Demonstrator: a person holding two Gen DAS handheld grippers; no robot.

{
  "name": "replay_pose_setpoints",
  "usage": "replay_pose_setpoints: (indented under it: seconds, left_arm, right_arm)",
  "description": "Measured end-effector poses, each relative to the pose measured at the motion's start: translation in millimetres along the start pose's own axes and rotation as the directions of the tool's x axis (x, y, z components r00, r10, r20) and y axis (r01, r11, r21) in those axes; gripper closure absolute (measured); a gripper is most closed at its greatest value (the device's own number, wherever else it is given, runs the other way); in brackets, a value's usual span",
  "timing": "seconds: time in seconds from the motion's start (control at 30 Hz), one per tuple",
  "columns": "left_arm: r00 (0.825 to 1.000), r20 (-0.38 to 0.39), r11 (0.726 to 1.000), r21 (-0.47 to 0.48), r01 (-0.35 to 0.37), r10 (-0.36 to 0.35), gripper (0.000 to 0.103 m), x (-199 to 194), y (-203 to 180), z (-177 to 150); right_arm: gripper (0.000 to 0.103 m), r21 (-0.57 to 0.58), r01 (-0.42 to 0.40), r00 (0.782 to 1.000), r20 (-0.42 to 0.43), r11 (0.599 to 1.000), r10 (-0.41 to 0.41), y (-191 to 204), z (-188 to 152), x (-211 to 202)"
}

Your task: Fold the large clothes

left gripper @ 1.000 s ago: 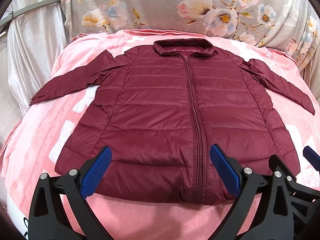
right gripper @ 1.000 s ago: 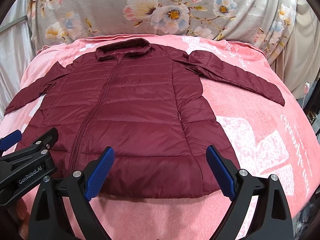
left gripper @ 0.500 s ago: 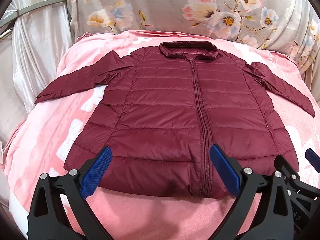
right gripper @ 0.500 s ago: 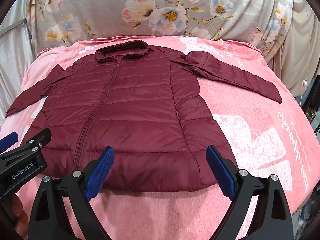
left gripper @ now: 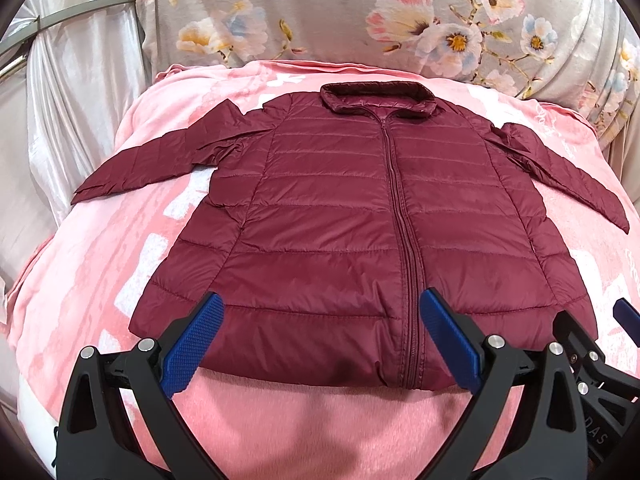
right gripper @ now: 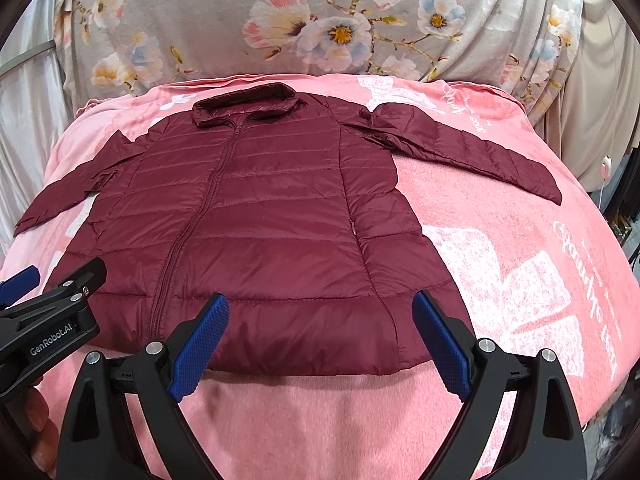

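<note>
A dark red quilted jacket point(left gripper: 340, 220) lies flat and zipped on a pink blanket point(left gripper: 100, 272), collar at the far side, both sleeves spread out. It also shows in the right wrist view point(right gripper: 264, 232). My left gripper point(left gripper: 320, 344) is open and empty, above the jacket's near hem left of the zip. My right gripper point(right gripper: 320, 340) is open and empty, above the hem on the jacket's right half. The left gripper's body point(right gripper: 48, 320) shows at the left edge of the right wrist view.
The pink blanket point(right gripper: 500, 260) covers a raised surface that drops away at the left, right and near edges. A grey floral cloth point(left gripper: 360, 20) hangs behind it. A shiny silver curtain point(left gripper: 60, 100) hangs at the left.
Both grippers have pulled back and slightly left from the jacket, so more pink blanket shows below the hem. The jacket has not moved. Both grippers stay open.
</note>
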State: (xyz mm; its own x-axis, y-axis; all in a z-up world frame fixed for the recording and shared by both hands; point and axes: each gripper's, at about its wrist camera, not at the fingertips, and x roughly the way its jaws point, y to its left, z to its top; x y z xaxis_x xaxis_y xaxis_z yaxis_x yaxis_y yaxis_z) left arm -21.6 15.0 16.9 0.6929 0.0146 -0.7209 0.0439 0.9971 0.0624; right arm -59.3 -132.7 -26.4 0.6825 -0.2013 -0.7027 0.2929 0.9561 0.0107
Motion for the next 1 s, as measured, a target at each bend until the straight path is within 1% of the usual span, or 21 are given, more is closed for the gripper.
replay_pose_setpoints:
  seconds: [0.5, 0.57, 0.73, 0.83, 0.93, 1.0]
  left_arm:
    - [1.000, -0.003, 1.000, -0.007, -0.005, 0.005, 0.007, -4, 0, -7]
    - [1.000, -0.001, 1.000, -0.006, -0.003, 0.003, 0.007, 0, 4, -3]
    - [1.000, -0.007, 1.000, -0.007, -0.006, 0.006, 0.007, 1, 5, -6]
    - [1.000, -0.025, 1.000, -0.019, -0.002, 0.002, 0.007, 11, 8, -2]
    - [0.999, -0.042, 1.000, -0.029, 0.008, -0.009, 0.007, 20, 11, 2]
    - [0.999, -0.044, 0.999, -0.034, 0.009, -0.011, 0.007, 25, 13, 4]
  right_arm:
    - [0.012, -0.001, -0.005, 1.000, -0.002, 1.000, 0.005, 1, 0, -3]
    - [0.012, 0.000, -0.006, 1.000, -0.002, 1.000, 0.006, 2, 0, -3]
    - [0.012, 0.005, -0.002, 1.000, -0.012, 1.000, 0.002, 0, -1, 1]
    - [0.013, 0.018, 0.017, 1.000, -0.022, 1.000, -0.016, -12, 3, 10]
    - [0.013, 0.079, 0.036, 0.999, -0.036, 0.996, -0.033, -42, 13, 22]
    - [0.013, 0.143, 0.060, 0.998, -0.038, 0.988, -0.055, -75, 25, 32]
